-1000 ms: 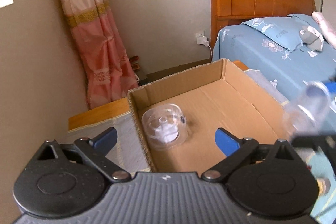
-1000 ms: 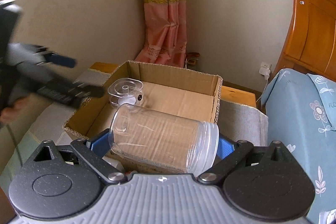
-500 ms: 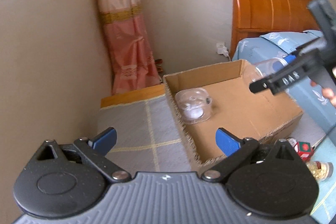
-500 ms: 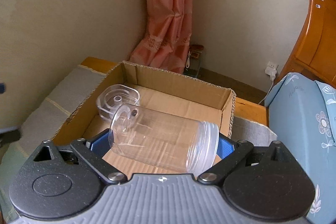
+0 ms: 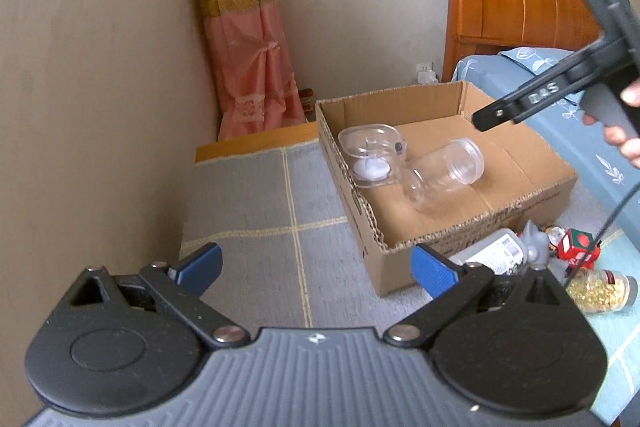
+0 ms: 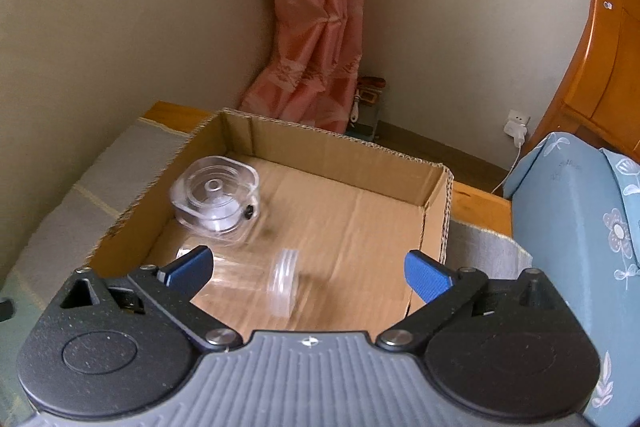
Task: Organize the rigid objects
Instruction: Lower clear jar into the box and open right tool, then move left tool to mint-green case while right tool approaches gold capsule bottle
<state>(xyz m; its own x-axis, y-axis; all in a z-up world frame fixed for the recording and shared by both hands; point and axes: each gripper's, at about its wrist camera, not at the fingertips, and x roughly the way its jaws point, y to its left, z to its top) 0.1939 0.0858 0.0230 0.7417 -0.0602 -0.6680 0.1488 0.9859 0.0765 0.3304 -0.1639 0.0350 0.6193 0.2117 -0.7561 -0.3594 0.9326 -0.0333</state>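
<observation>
Ahead of the right gripper (image 6: 308, 273), just beyond its blue fingertips, a clear plastic jar (image 6: 256, 281) is lying on its side on the floor of the cardboard box (image 6: 434, 223), blurred in that view. The jaws are standing wide apart with nothing between them. Further ahead and to the left, a clear lidded container (image 6: 216, 199) is sitting near the box's left wall, close beside the jar's closed end. Past the box, a pink curtain (image 6: 316, 39) is hanging in the corner, and a blue bedspread (image 6: 576, 227) is lying off to the right.

The left gripper (image 5: 316, 267) is hovering over a grey chequered cloth (image 5: 260, 211), its jaws also spread wide and empty. The box is sitting ahead and to its right, its near corner standing between the right fingertip and the jar. Just right of that fingertip, outside the box, a white-labelled bottle (image 5: 494, 253), a red carton (image 5: 580, 245) and a jar of yellow capsules (image 5: 600, 293) are lying together.
</observation>
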